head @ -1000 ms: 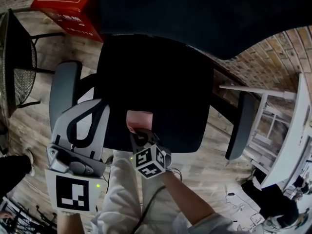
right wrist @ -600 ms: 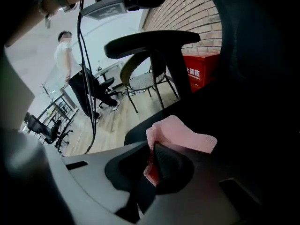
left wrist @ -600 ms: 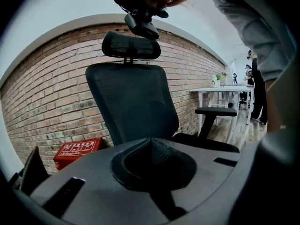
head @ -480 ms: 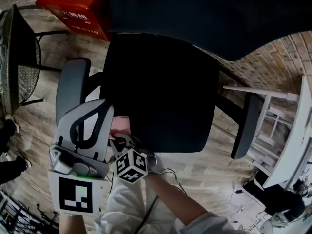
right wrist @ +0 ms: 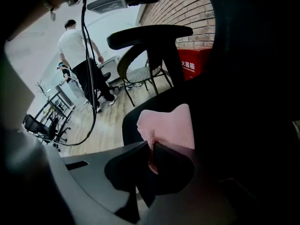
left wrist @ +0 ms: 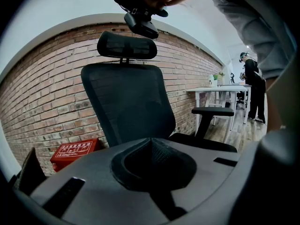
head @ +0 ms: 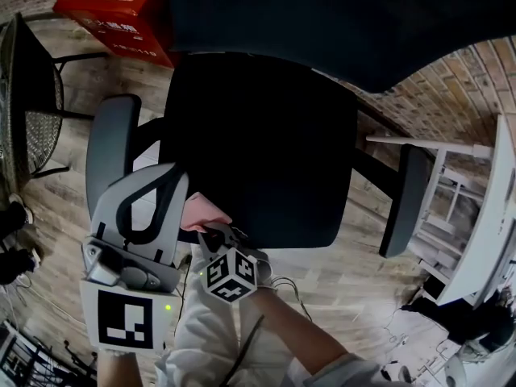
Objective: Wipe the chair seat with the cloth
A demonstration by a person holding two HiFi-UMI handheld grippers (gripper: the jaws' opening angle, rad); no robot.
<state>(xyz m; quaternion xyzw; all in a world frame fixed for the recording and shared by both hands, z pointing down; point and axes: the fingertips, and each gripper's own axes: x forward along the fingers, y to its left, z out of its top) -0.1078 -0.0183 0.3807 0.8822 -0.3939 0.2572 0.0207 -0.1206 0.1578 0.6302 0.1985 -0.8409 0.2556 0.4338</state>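
1. Far left of the head view: a black wire-mesh side chair (head: 31,95) stood on the wooden plank floor (head: 339,272).
2. Just right of it, at the top edge, sat a red cardboard box with white print (head: 113,6), against the red brick wall (left wrist: 42,107).
3. The office chair's grey padded left armrest (head: 109,143) came next, beside the seat.
4. The left gripper (head: 158,177) was held low over that armrest's near end. In the left gripper view its jaws (left wrist: 151,140) were clenched together with nothing between them, pointing at the black mesh backrest (left wrist: 126,102).
5. The pink folded cloth (head: 201,212) lay at the near-left corner of the black chair seat (head: 266,143), against its edge.
6. The right gripper (head: 216,230) was just behind the cloth. In its own view the jaws (right wrist: 151,146) were clamped on the cloth's (right wrist: 171,125) near edge, and the rest of the cloth spread forward onto the dark seat.
7. The seat filled the centre, well clear of the cloth apart from that corner.
8. The grey right armrest (head: 401,204) stood on the seat's far side.
9. A white table (head: 492,224) ran along the right edge.
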